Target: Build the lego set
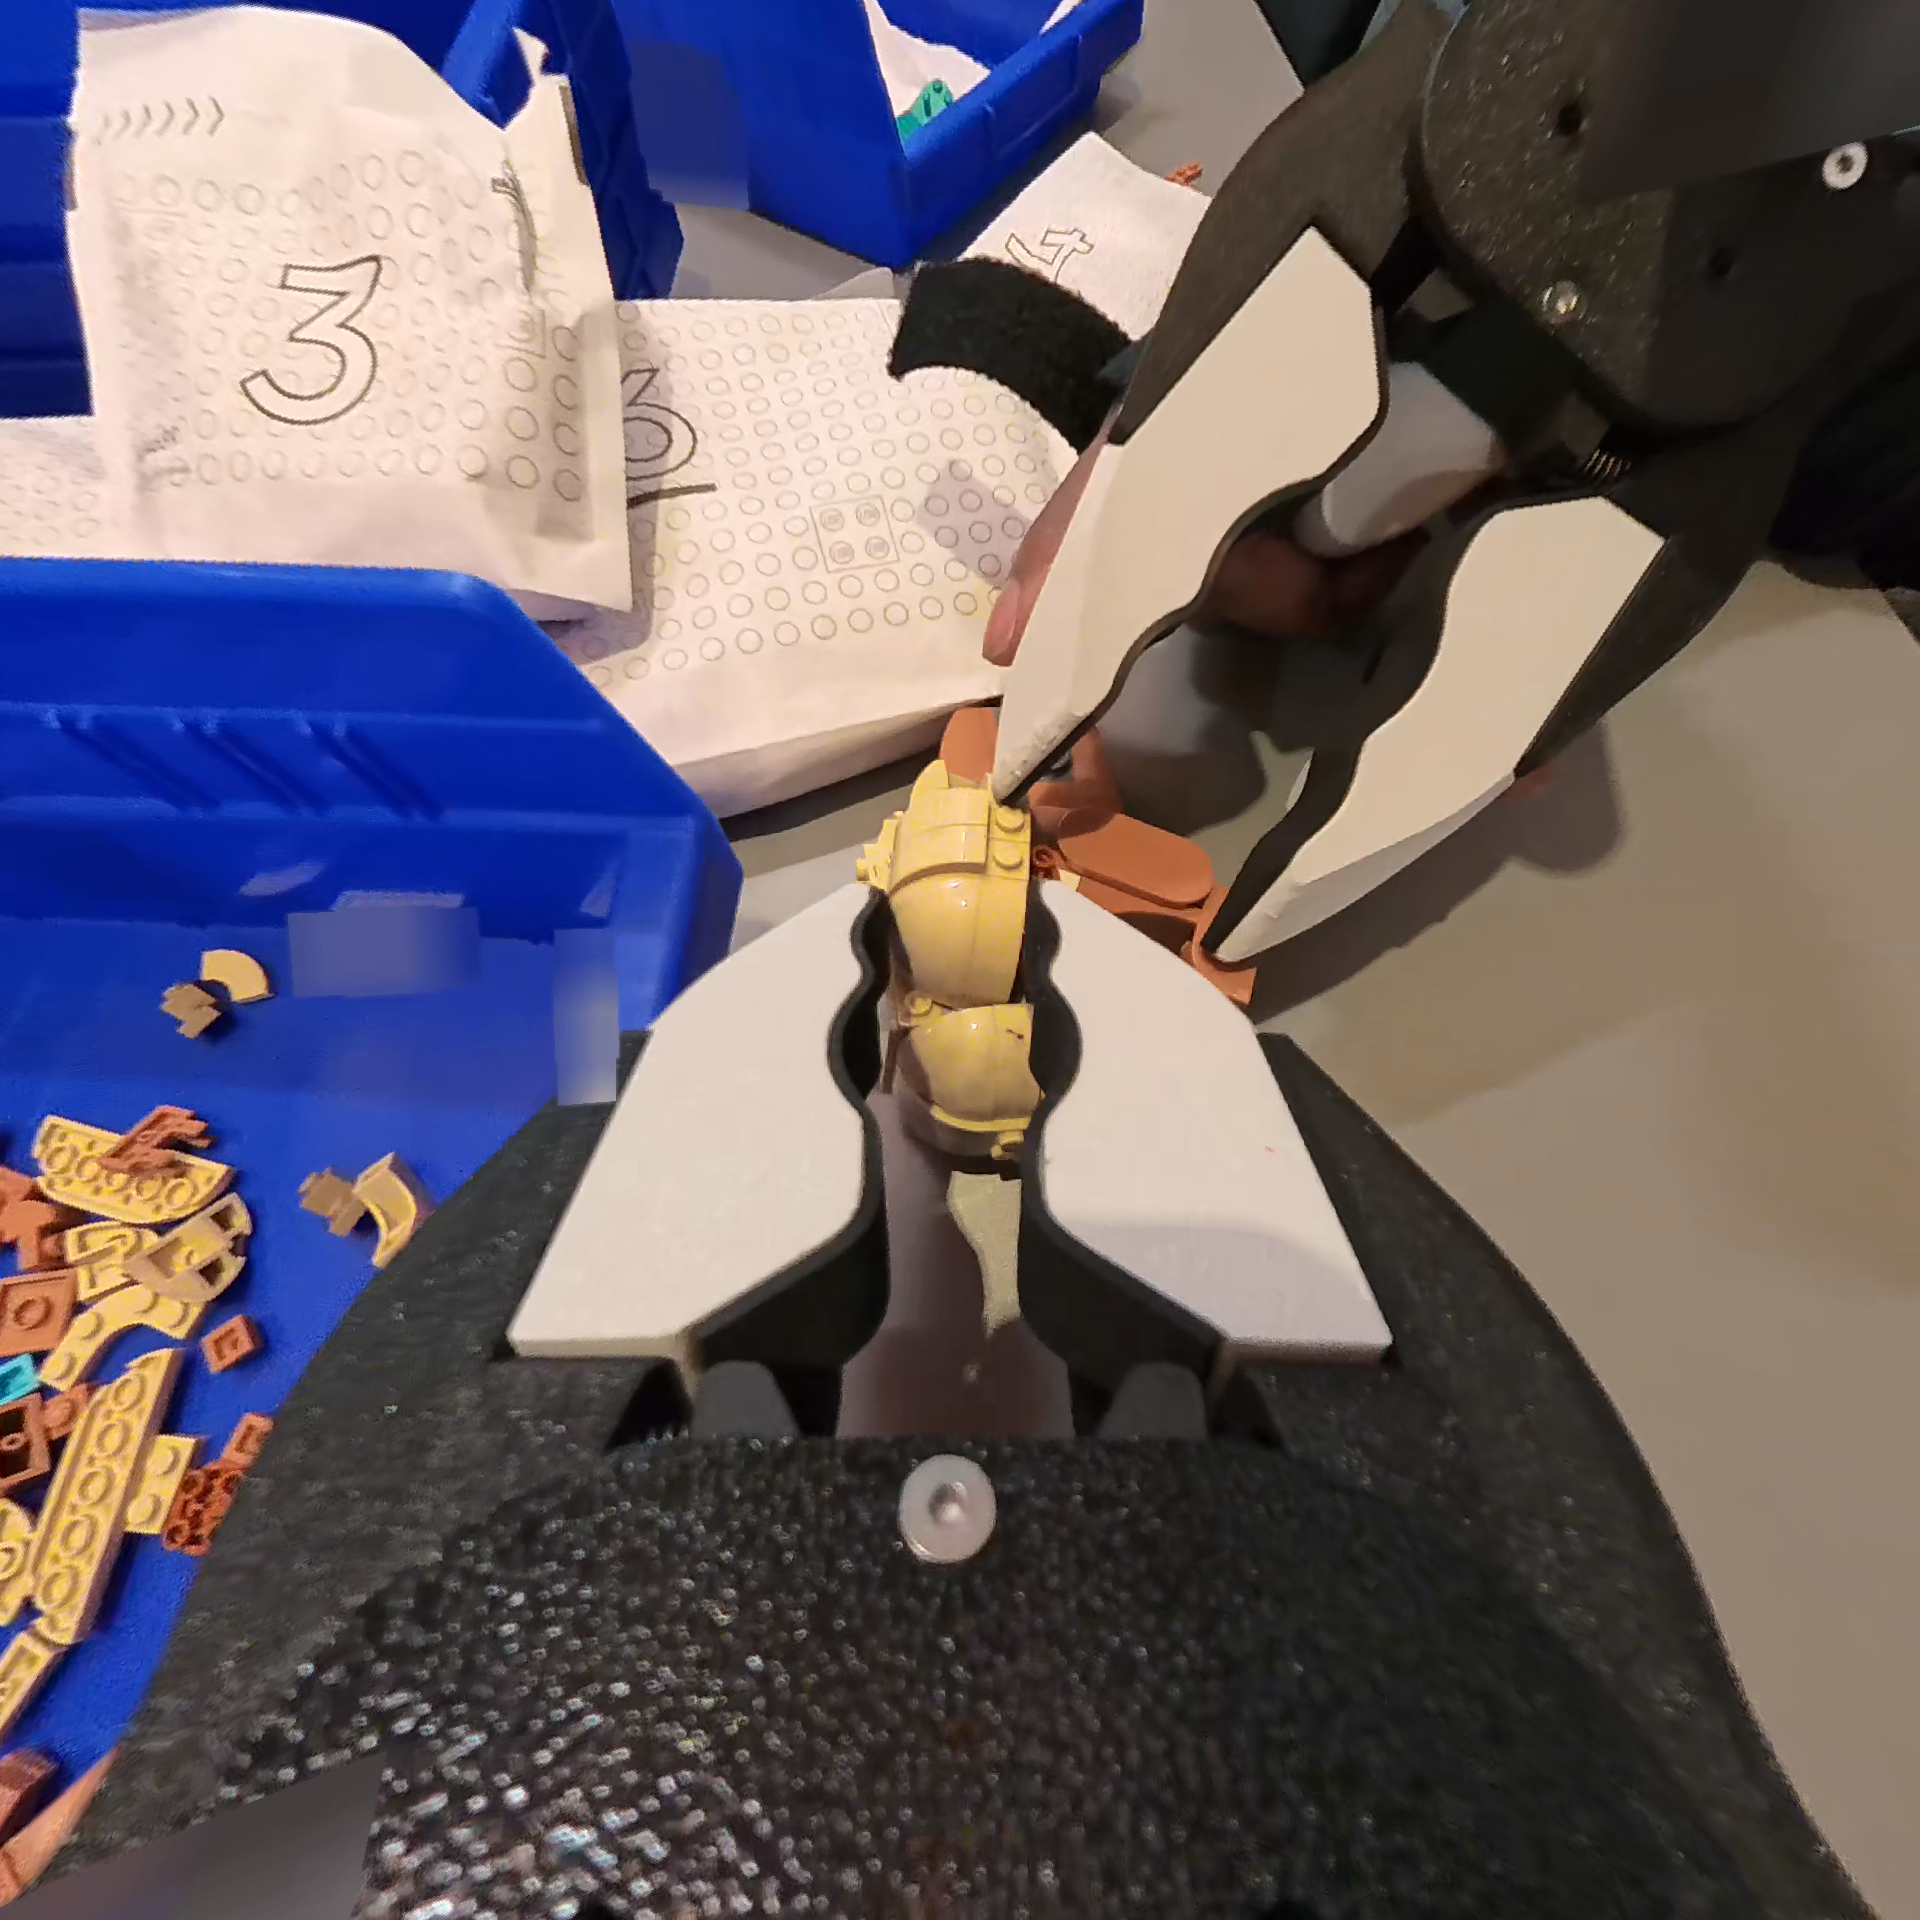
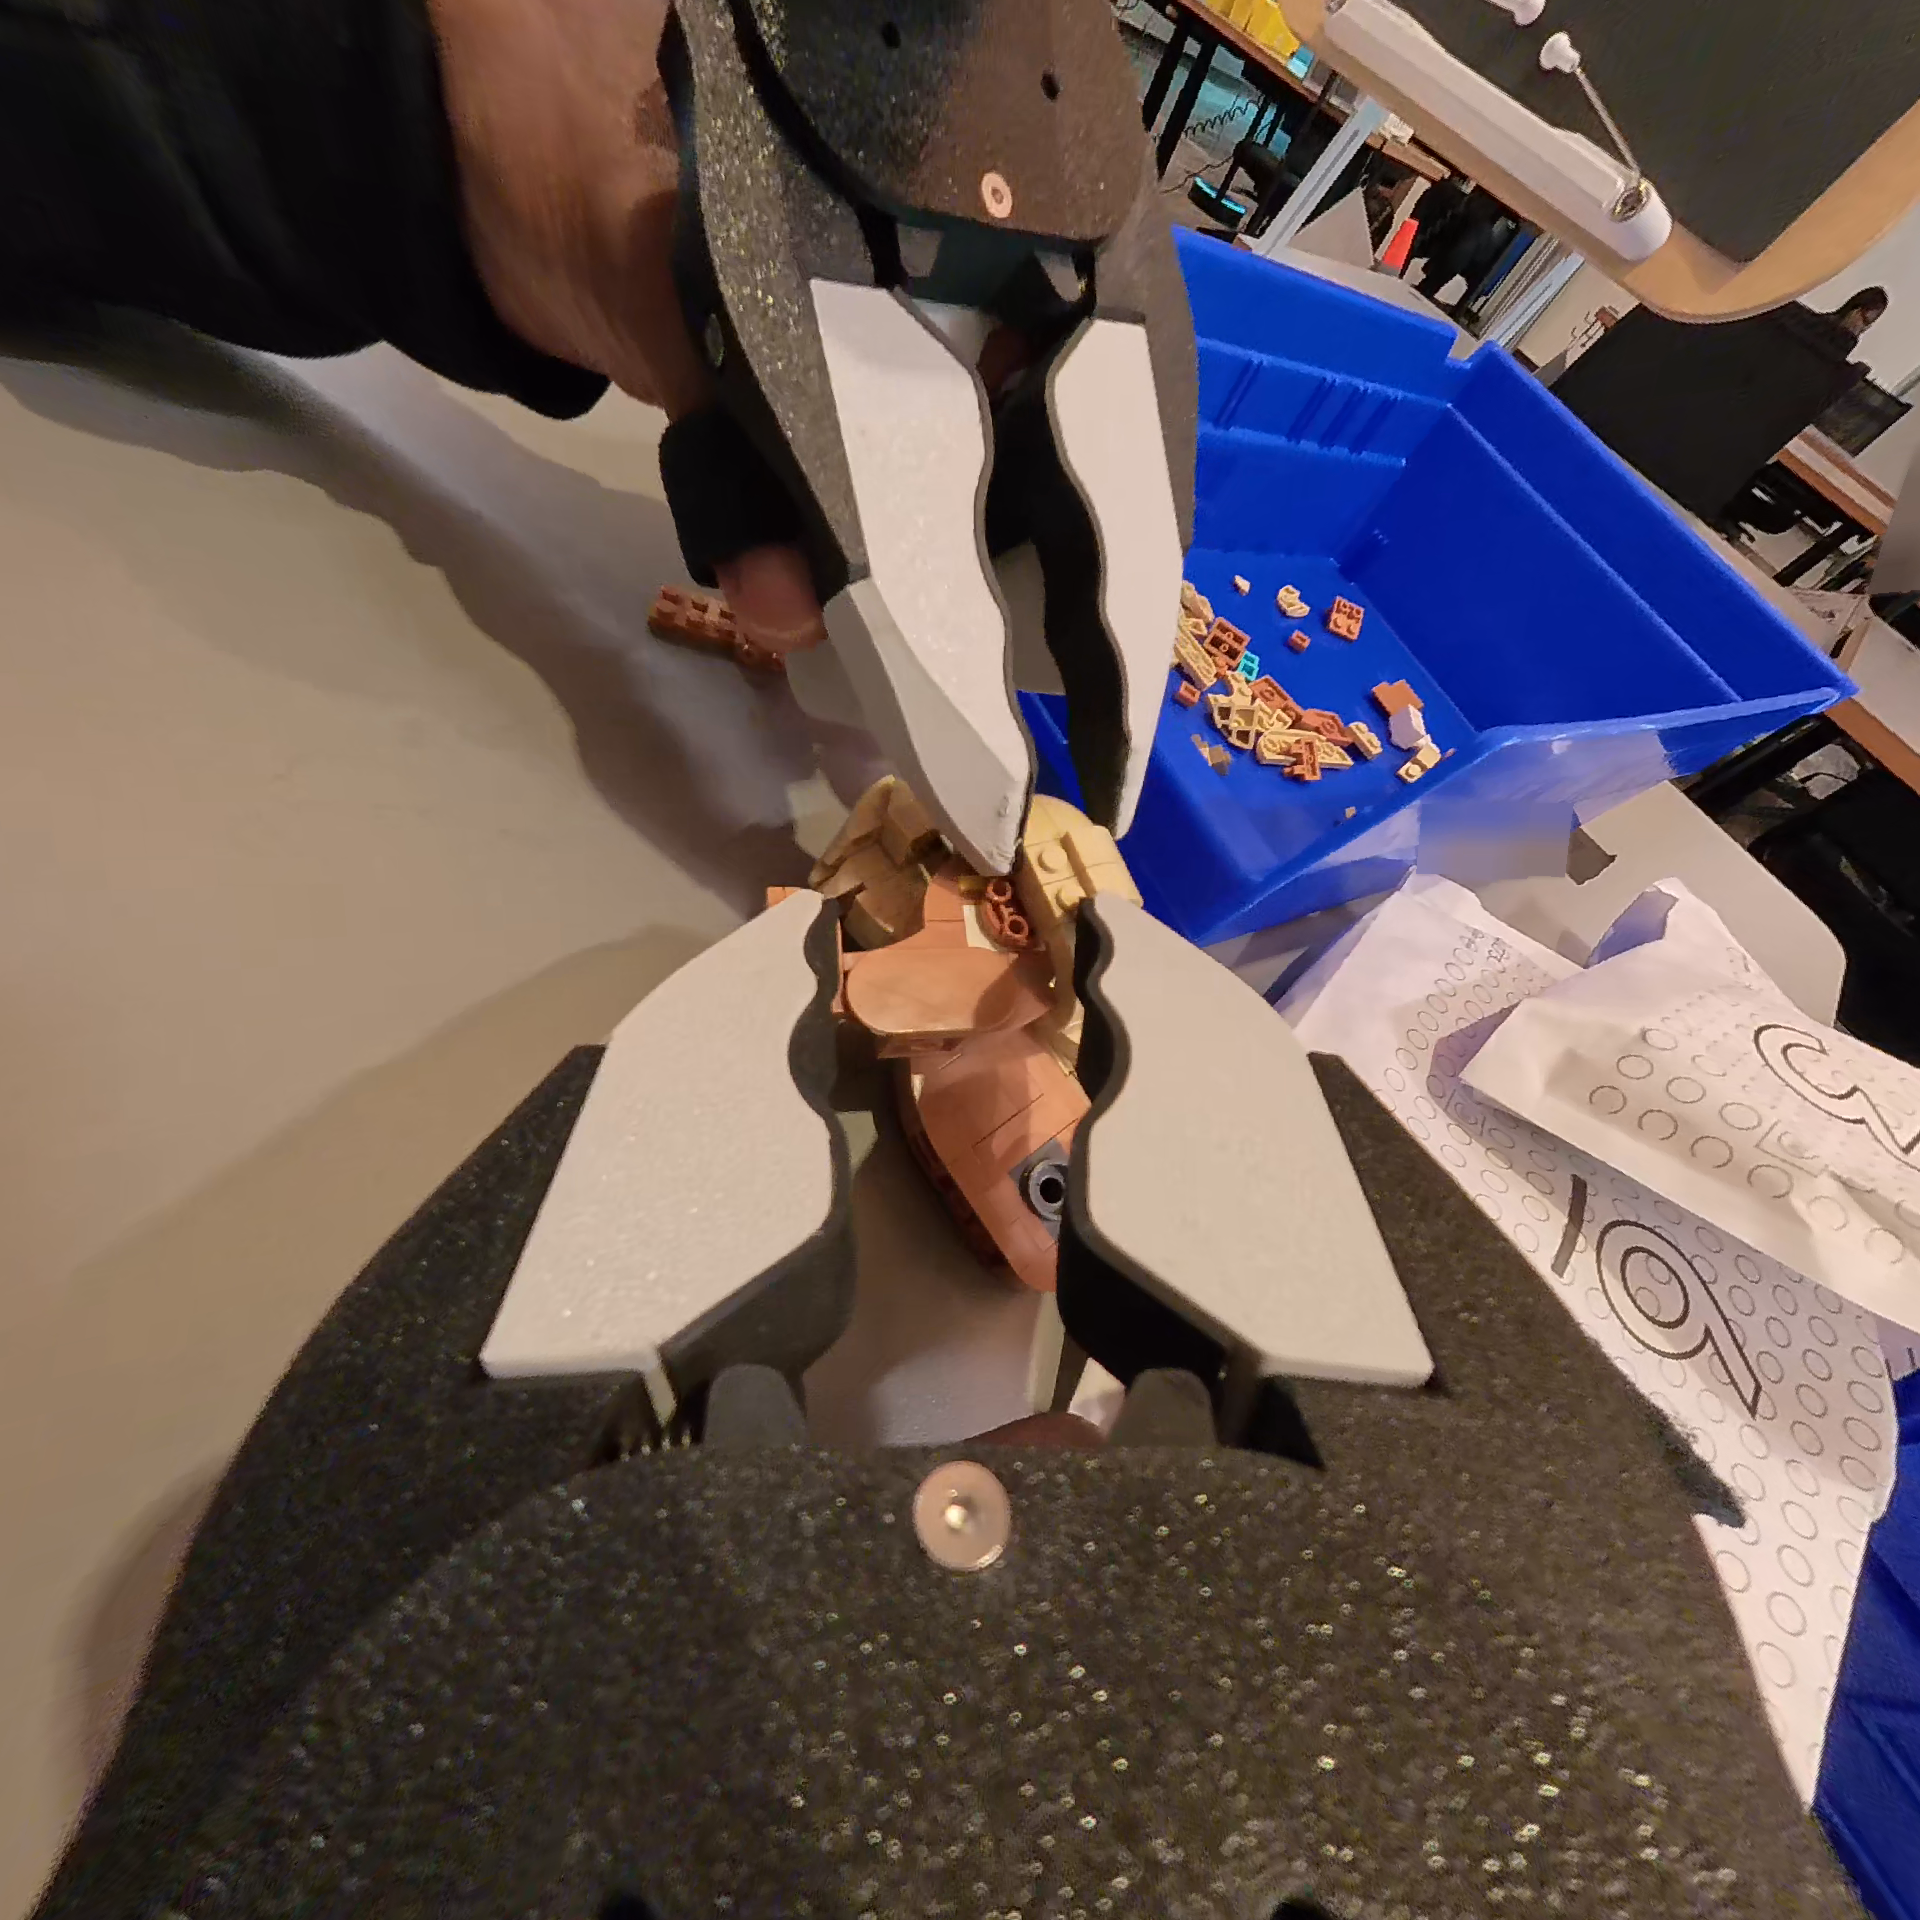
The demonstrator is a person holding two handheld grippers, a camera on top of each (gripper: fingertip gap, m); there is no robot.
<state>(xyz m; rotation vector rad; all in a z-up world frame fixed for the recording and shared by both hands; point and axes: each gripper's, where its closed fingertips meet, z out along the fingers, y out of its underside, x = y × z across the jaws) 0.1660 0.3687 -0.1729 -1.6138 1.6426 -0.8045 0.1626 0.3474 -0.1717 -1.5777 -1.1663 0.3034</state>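
A lego model, with tan rounded parts (image 1: pixel 961 935) joined to a brown body (image 1: pixel 1132 852), is held just above the grey table. My left gripper (image 1: pixel 956 914) is shut on the tan part. My right gripper (image 1: pixel 1120 868) reaches in from the upper right, its jaws spread around the brown body with one fingertip (image 1: pixel 1013 790) on top of the tan part. In the right wrist view my right gripper (image 2: pixel 954 909) is shut on the brown body (image 2: pixel 966 1122). The left gripper (image 2: pixel 1058 840) comes from above onto the tan part (image 2: pixel 1081 862).
A blue bin (image 1: pixel 312 831) at the left holds several loose tan and brown pieces (image 1: pixel 114 1299); the bin also shows in the right wrist view (image 2: pixel 1558 582). White numbered paper bags (image 1: pixel 312 312) lie behind. A second blue bin (image 1: pixel 935 135) stands at the back. A small brown brick assembly (image 2: pixel 707 618) lies on the table. Both grippers' tips are close together, under 4 cm apart.
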